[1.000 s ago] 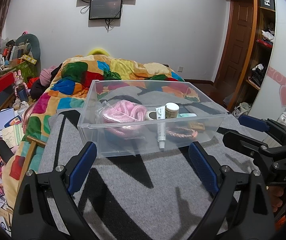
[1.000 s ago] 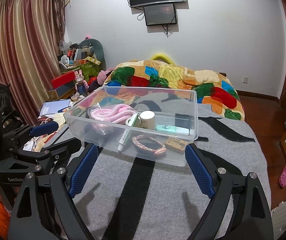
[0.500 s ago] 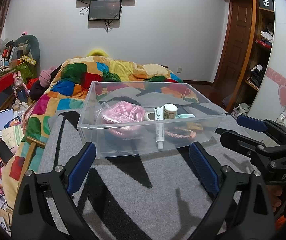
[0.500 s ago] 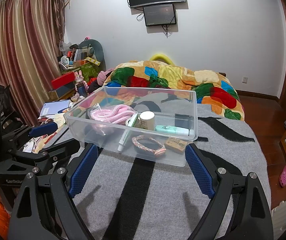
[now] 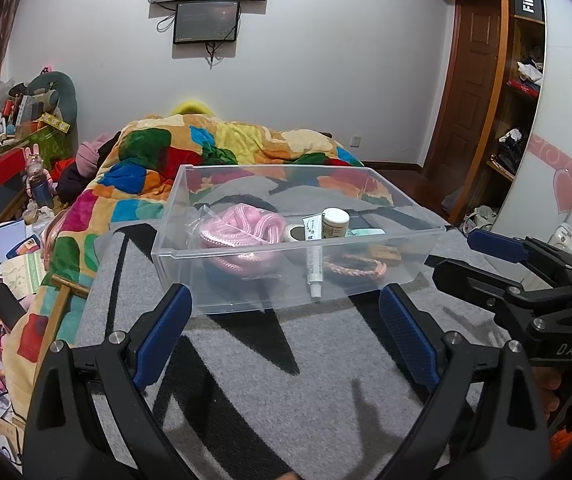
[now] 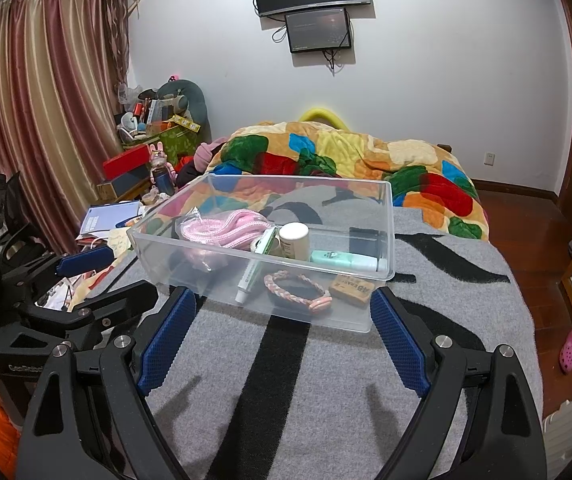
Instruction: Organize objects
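Observation:
A clear plastic bin (image 5: pixel 246 296) (image 6: pixel 382 208) stands on the grey and black striped blanket (image 5: pixel 286 380) (image 6: pixel 326 380). Inside lie a bagged pink rope (image 5: pixel 242 228) (image 6: pixel 222 228), a white tube (image 5: pixel 315 268) (image 6: pixel 248 280), a small white-lidded jar (image 5: pixel 335 222) (image 6: pixel 294 240), a braided pink bracelet (image 5: pixel 356 270) (image 6: pixel 298 290), a brown eraser (image 6: pixel 352 288) and a mint green stick (image 6: pixel 344 260). My left gripper (image 5: pixel 286 328) is open and empty just in front of the bin. My right gripper (image 6: pixel 282 328) is open and empty, also short of the bin.
A colourful patchwork quilt (image 5: pixel 206 148) lies behind the bin. Cluttered boxes, books and toys (image 6: pixel 146 152) sit at the left by the curtain. The bed's right edge drops to a wooden floor (image 6: pixel 526 216). Shelves (image 5: pixel 522 80) stand at the right.
Both grippers have drifted very slightly; the bin and its contents have not moved. Both stay open.

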Available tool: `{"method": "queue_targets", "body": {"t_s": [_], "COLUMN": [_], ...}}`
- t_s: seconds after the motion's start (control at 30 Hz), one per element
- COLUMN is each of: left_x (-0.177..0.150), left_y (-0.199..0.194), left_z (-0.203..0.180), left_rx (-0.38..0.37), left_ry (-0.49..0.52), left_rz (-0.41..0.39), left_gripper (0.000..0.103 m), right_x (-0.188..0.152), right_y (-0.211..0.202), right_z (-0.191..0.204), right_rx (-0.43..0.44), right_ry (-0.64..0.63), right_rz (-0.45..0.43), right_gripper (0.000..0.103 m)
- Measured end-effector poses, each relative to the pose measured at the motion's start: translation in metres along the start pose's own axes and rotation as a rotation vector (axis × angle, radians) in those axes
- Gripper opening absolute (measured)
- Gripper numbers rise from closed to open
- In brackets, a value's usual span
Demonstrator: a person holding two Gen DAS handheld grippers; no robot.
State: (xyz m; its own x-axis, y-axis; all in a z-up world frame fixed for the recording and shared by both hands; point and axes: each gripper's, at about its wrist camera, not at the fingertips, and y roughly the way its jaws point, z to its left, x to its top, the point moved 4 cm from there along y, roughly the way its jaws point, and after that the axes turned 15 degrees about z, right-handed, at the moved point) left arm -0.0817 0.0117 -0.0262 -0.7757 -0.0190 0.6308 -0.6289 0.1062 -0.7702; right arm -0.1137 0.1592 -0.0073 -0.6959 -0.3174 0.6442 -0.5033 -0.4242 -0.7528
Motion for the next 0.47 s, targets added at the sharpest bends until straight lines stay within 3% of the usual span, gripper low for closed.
{"method": "queue_targets", "body": {"t_s": [0.47], "left_x": [-0.0012], "left_y": [-0.0009], "left_z": [0.0023], "left_rx": [0.0], "left_ry": [-0.006], "left_rz": [0.002], "left_gripper": [0.096], "right_x": [-0.002], "right_y": [0.001], "right_z": [0.0017], "right_rx": [0.003], "right_ry": [-0.003], "right_rz": [0.005], "right_gripper": [0.088]}}
